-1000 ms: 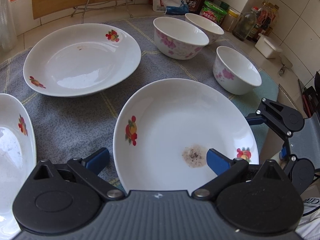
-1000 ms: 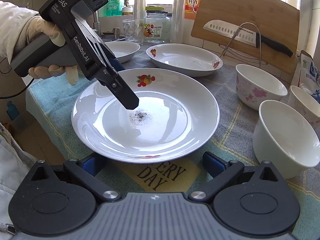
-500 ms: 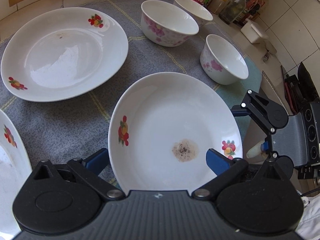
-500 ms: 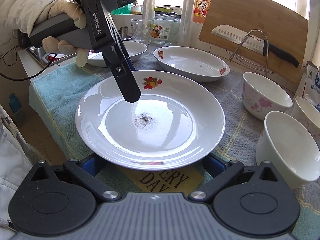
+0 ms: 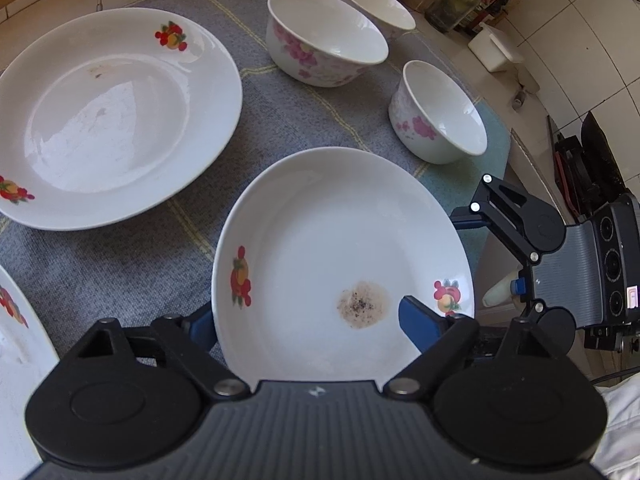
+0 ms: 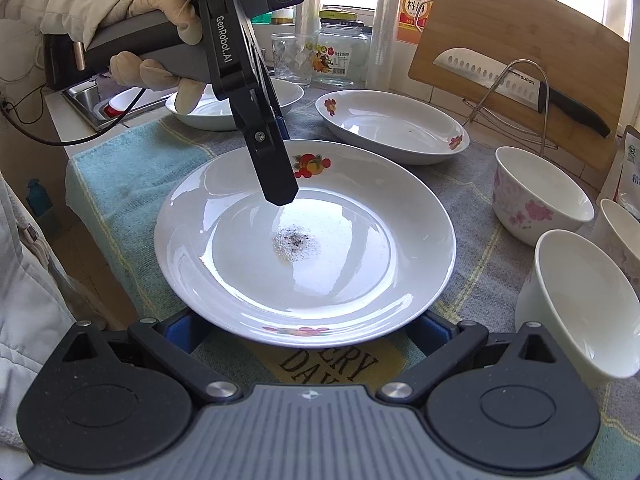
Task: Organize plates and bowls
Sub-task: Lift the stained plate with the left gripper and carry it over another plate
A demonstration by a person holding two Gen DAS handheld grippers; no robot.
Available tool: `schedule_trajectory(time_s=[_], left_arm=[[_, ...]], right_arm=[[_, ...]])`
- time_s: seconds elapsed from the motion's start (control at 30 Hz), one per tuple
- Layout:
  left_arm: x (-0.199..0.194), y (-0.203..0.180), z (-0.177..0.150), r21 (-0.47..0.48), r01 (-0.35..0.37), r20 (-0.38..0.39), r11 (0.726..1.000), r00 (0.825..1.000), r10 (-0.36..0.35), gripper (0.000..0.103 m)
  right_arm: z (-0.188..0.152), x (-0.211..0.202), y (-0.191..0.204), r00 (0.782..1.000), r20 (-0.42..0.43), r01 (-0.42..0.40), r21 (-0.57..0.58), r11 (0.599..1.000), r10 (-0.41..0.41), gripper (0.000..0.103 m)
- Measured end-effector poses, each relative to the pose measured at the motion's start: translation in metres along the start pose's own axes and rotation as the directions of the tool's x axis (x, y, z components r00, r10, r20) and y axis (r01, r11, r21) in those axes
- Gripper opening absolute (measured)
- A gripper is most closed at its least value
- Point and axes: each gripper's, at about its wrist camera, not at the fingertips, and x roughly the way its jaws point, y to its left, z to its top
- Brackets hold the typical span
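A white plate with a fruit print and a dark crumb stain (image 5: 344, 248) (image 6: 304, 240) lies on the grey-blue cloth. My left gripper (image 5: 308, 324) (image 6: 282, 164) points steeply down at its rim. One finger hangs over the plate's inside and the other sits outside the rim. Its jaws are closing with the rim between them, and the pads do not visibly press. My right gripper (image 6: 308, 336) stands open at the opposite rim, with its blue pads partly under the plate's edge. A gloved hand (image 6: 160, 76) holds the left gripper.
Two more fruit-print plates (image 5: 112, 120) (image 6: 224, 108) lie on the cloth (image 5: 132, 264). Three pink-flowered bowls (image 5: 324, 40) (image 5: 440, 112) (image 5: 372, 4) stand close by. Behind them are a cutting board with a knife (image 6: 520, 80), jars and a glass (image 6: 292, 60). A sink (image 6: 84, 100) lies past the cloth's edge.
The left gripper tipped further downward and its jaws narrowed around the stained plate's rim. The right gripper stayed where it was.
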Motion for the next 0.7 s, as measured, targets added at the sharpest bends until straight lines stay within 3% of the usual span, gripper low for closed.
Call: schedule_trajectory(time_s=[0.7], left_arm=[[-0.007, -0.001, 0.0, -0.002, 0.006, 0.023, 1.0, 1.0, -0.006, 0.09]], right_arm=[[0.011, -0.004, -0.004, 0.999, -0.036, -0.02, -0.015, 1.0, 0.02, 0.103]])
